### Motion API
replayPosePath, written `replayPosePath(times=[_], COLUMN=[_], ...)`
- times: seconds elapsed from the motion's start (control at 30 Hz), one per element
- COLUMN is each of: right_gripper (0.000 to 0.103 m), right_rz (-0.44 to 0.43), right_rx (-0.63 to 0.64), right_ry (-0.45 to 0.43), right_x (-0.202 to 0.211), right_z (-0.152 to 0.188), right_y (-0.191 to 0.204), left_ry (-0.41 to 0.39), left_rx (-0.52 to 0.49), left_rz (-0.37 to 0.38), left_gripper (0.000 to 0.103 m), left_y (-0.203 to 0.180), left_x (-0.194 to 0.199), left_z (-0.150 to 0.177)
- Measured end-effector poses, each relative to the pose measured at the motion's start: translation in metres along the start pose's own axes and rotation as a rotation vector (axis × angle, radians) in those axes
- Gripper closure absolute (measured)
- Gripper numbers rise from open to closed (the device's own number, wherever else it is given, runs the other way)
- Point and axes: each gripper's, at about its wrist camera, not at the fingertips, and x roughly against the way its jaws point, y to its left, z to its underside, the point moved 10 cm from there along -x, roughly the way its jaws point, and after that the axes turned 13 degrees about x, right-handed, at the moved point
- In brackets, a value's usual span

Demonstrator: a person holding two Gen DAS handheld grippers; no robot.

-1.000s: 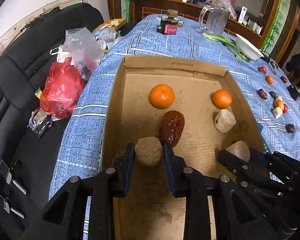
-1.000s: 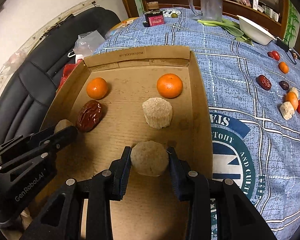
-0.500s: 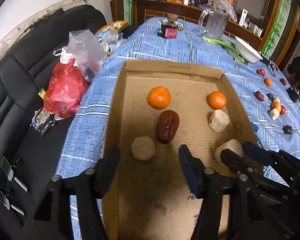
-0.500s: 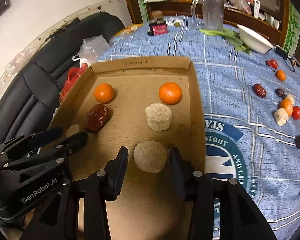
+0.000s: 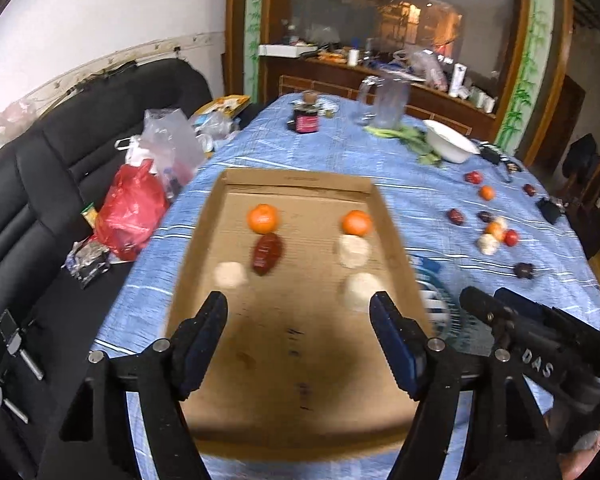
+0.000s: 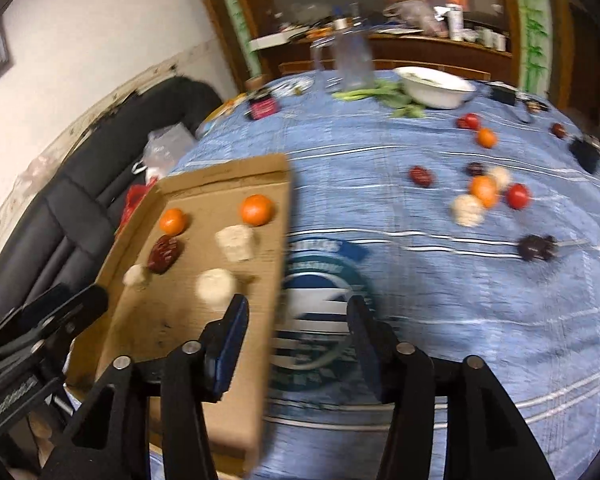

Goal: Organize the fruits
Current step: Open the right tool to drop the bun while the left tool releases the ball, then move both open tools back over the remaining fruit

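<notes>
A shallow cardboard box (image 5: 204, 236) (image 6: 204, 178) lies on the blue tablecloth. In it sit two oranges (image 5: 263, 218) (image 5: 356, 222), a dark red date (image 5: 266, 253) and three pale round pieces (image 5: 230, 274) (image 5: 353, 251) (image 5: 362, 291). My left gripper (image 5: 298, 312) hangs above the box's near half, its jaws opening with nothing between them. My right gripper (image 6: 296, 314) is over the box's right wall and the cloth, its jaws also opening and empty. The pale piece (image 6: 216, 286) it stood around lies just left of its left finger. More loose fruit (image 6: 482, 192) is scattered on the cloth at the right.
A white bowl (image 5: 450, 146), green vegetables (image 6: 384, 94), a glass jug (image 5: 386, 102) and a dark jar (image 5: 306, 118) stand at the table's far end. A black sofa (image 5: 40, 184) with red (image 5: 130, 210) and clear plastic bags lies left of the table.
Both grippers let go of the pale pieces, opened and drew back and up. The right one also swung right, off the box toward the cloth.
</notes>
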Motion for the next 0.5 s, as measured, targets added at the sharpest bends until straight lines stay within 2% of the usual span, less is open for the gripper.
replayPosePath(times=[0.1, 0.33, 0.5], right_gripper=[0.043, 0.043, 0.043], right_rz=[0.038, 0.063, 0.073], right_rx=[-0.046, -0.174, -0.242], right_ry=[-0.023, -0.032, -0.029], right_x=[0.015, 0.037, 0.046], right_z=[0.009, 0.041, 0.062], right_y=[-0.031, -0.094, -0.128], left_ry=[0.003, 0.027, 0.084], left_rx=[-0.01, -0.049, -0.072], left_rz=[0.034, 0.082, 0.11], left_gripper=[0.03, 0.03, 0.03], left_y=[-0.022, -0.07, -0.096], left_x=[0.008, 0.011, -0.001], left_z=[0.012, 0.042, 0.063])
